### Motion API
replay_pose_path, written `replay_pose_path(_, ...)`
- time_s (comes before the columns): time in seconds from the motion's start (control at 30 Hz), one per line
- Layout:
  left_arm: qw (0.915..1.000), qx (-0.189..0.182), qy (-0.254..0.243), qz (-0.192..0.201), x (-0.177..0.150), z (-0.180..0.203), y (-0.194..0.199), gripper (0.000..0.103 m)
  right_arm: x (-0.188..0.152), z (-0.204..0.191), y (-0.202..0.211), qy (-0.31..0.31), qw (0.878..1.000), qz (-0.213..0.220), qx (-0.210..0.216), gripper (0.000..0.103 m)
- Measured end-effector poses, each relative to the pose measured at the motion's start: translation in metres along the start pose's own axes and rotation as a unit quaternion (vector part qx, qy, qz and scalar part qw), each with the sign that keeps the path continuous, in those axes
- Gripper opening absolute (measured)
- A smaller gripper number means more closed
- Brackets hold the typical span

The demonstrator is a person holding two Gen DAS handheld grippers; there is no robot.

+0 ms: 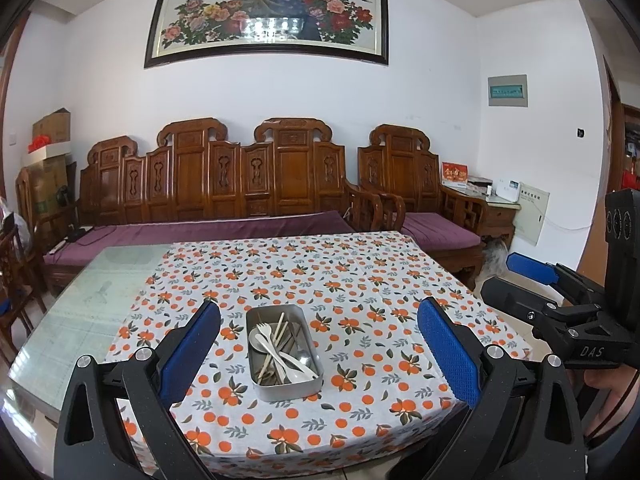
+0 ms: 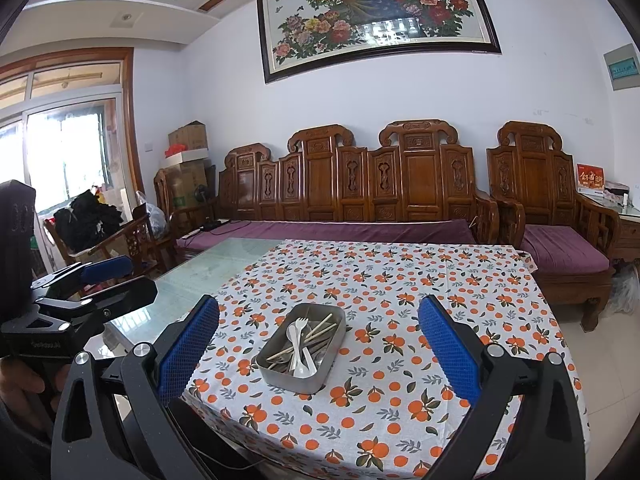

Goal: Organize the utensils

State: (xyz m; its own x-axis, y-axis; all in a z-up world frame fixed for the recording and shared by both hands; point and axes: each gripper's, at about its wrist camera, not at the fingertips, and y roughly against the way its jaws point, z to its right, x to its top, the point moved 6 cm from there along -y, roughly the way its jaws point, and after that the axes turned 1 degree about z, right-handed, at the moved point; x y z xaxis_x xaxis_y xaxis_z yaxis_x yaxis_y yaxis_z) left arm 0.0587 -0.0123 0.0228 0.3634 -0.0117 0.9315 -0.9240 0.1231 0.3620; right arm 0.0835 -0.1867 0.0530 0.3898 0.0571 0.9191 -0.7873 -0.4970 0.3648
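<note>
Utensils point(image 1: 280, 350) heaped crosswise in metal tin point(image 1: 308, 386) on orange-print tablecloth point(image 1: 360, 280). Left gripper point(image 1: 318, 354) and right gripper point(image 2: 318, 354) spread wide, empty, hovering short of tin. Fits jumble awaiting sorting or gathered already.

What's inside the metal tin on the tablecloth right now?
The rectangular metal tin holds a white plastic fork, a white plastic spoon, wooden chopsticks and some metal utensils. Whatever lies beneath that pile is covered.
</note>
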Motion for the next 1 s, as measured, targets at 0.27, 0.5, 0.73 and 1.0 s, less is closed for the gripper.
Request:
replay_pose_path(0.27,1.0,0.001,-0.001,0.001,0.0007,0.0007,0.0008,0.095,-0.0005,-0.0001,-0.0007,-0.001,1.0,0.0,0.0,0.1)
replay_pose_path(0.5,1.0,0.002,0.0,0.001,0.0009,0.0011,0.0008,0.095,0.0001,0.0003,-0.0004,-0.001,1.0,0.0,0.0,0.1)
replay_pose_path(0.73,1.0,0.001,-0.001,0.004,0.003,0.001,0.0034,0.095,-0.0014,-0.0001,-0.0017,-0.001,1.0,0.0,0.0,0.1)
replay_pose_path(1.0,1.0,0.001,-0.002,0.006,0.0046,0.0011,0.0044,0.095,-0.0009,0.0001,-0.0014,-0.001,1.0,0.0,0.0,0.1)
